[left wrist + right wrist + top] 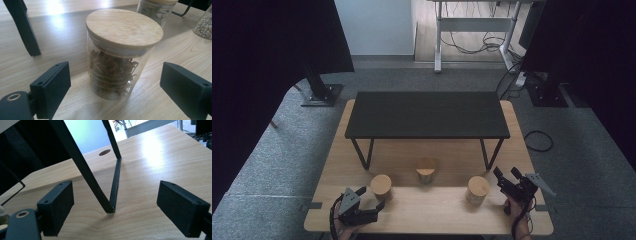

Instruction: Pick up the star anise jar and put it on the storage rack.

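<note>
Between wide-open left gripper point(113, 87) jaws: lidded glass jar point(120, 55), ungripped.
Risk: off-centre closing could tip jar or slip on glass.

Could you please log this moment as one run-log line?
left gripper: open, at left jar | right gripper: open, facing shelf leg

No readable text, labels or numbers.
</note>
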A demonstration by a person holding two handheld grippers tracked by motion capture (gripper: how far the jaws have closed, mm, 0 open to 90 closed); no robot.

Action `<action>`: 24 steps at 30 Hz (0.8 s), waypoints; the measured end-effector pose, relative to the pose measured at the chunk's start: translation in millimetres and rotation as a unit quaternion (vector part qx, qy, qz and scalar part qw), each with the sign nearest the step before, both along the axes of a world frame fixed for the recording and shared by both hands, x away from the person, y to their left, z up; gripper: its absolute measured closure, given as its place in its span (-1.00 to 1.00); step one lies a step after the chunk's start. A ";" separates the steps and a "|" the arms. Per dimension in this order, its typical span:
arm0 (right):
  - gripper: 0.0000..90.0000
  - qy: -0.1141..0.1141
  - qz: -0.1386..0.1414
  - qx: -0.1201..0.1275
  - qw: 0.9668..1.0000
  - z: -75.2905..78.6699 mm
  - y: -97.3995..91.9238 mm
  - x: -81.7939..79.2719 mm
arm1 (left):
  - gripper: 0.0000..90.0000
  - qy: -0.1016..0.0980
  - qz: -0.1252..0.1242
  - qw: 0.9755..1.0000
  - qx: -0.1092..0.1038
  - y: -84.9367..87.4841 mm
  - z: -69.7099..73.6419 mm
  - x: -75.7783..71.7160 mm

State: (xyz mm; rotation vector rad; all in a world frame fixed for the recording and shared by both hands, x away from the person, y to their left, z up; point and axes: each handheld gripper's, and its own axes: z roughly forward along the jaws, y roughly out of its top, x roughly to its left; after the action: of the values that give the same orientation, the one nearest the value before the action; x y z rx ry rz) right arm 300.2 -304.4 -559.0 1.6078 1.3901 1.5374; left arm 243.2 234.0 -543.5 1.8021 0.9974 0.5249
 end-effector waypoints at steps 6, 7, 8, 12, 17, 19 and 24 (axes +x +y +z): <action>-0.70 0.000 0.000 0.000 1.000 0.0 0.1 -0.1 | -0.79 0.000 -0.006 1.000 0.004 -5.2 0.2 6.7; -0.70 0.000 0.000 0.000 1.000 0.0 0.0 -0.1 | -0.79 0.001 -0.005 1.000 0.003 -6.6 0.1 7.6; -0.70 0.000 0.000 0.000 1.000 0.0 0.0 -0.1 | -0.79 0.001 -0.006 1.000 0.005 -7.5 0.2 8.6; -0.71 -0.001 0.003 0.000 1.000 0.0 0.0 0.0 | -0.79 0.001 -0.009 1.000 0.010 -13.1 0.8 11.9; -0.71 -0.002 0.003 -0.001 1.000 0.0 0.1 -0.2 | -0.79 0.002 -0.007 1.000 0.022 -17.6 0.4 17.5; -0.71 -0.002 0.003 -0.001 1.000 0.0 0.0 -0.1 | -0.79 0.004 -0.007 1.000 0.024 -19.0 0.0 19.6; -0.71 -0.001 0.003 -0.001 1.000 0.0 0.2 0.0 | -0.78 0.004 -0.005 1.000 0.029 -22.7 -0.1 23.2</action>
State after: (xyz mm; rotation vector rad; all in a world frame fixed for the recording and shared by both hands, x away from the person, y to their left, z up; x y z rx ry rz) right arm 300.2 -304.2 -558.9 1.6008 1.3971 1.5404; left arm 266.4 211.3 -543.6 1.8615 0.9882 0.5456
